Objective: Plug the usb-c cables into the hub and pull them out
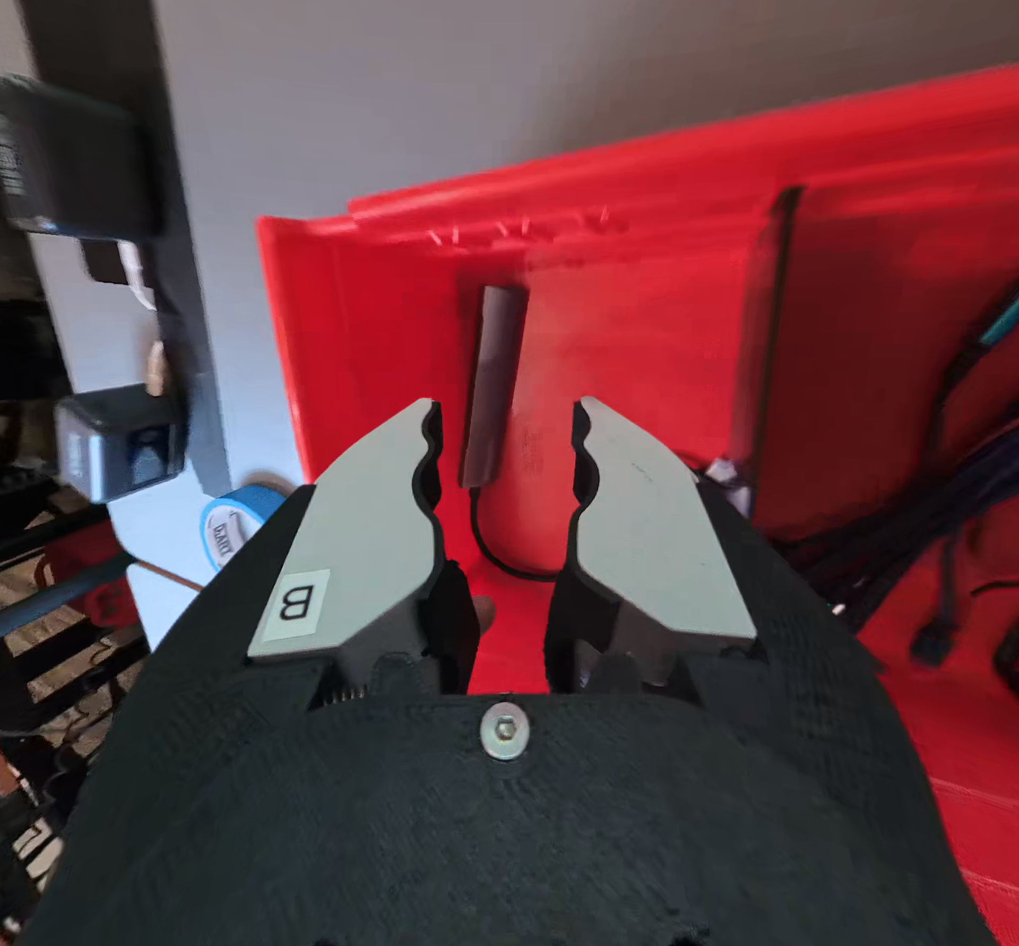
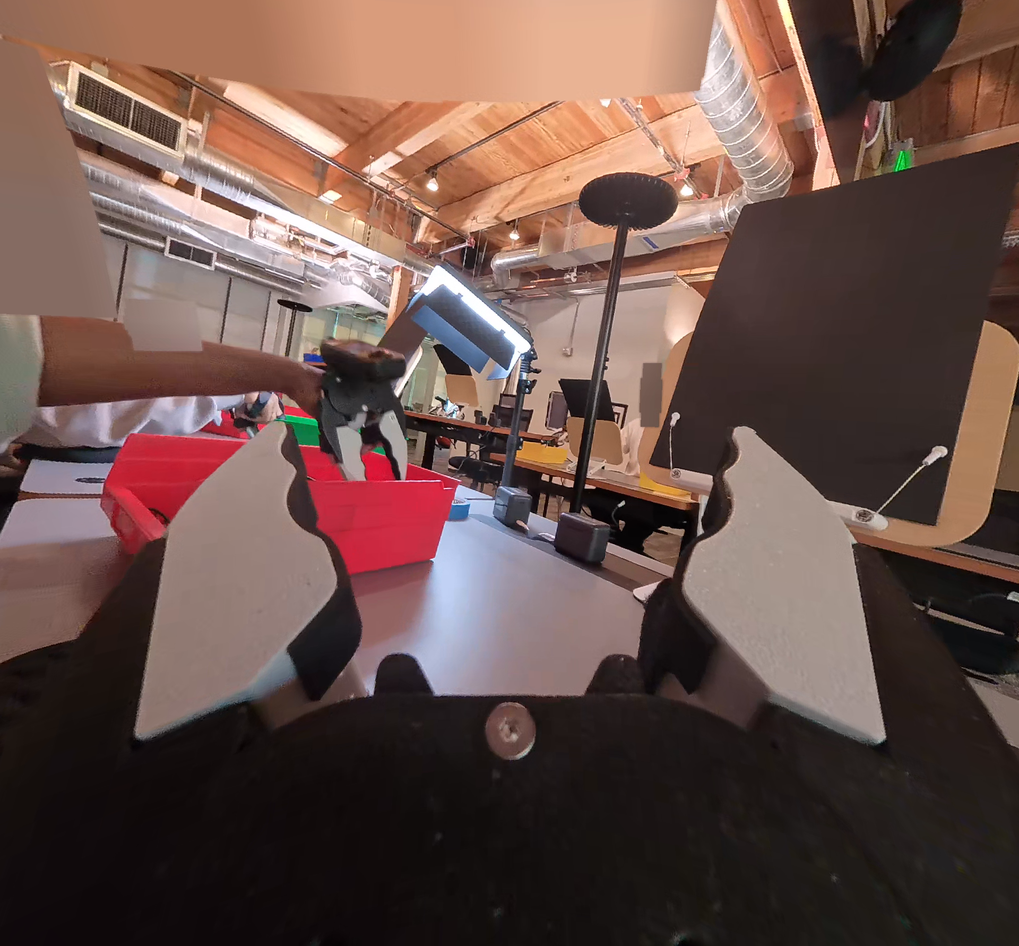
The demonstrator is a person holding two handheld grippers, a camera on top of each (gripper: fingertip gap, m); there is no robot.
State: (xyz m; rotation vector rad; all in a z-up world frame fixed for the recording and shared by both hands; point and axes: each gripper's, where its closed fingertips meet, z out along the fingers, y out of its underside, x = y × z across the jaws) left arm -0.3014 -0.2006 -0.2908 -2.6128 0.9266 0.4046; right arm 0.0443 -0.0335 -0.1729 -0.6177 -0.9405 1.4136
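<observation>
A dark grey hub (image 1: 492, 384) lies in a red bin (image 1: 353, 346), its thin black lead (image 1: 499, 555) curling out toward me. My left gripper (image 1: 507, 412) is open and empty, held above the bin with the hub just beyond its fingertips, nearer the left finger. A bundle of dark cables (image 1: 932, 522) lies in the bin's right part behind a black divider (image 1: 772, 324). My right gripper (image 2: 510, 439) is open and empty, low over the grey table (image 2: 496, 605). In its view the left gripper (image 2: 369, 456) dips into the red bin (image 2: 380, 517), held by a person's hand.
A blue tape roll (image 1: 231, 522) and small grey boxes (image 1: 118, 450) sit on the table left of the bin. Two grey boxes (image 2: 582, 536) and a black lamp pole (image 2: 601, 368) stand at the table's far edge. A black board (image 2: 849, 335) stands at right. Left tips to right tips: about 40 cm.
</observation>
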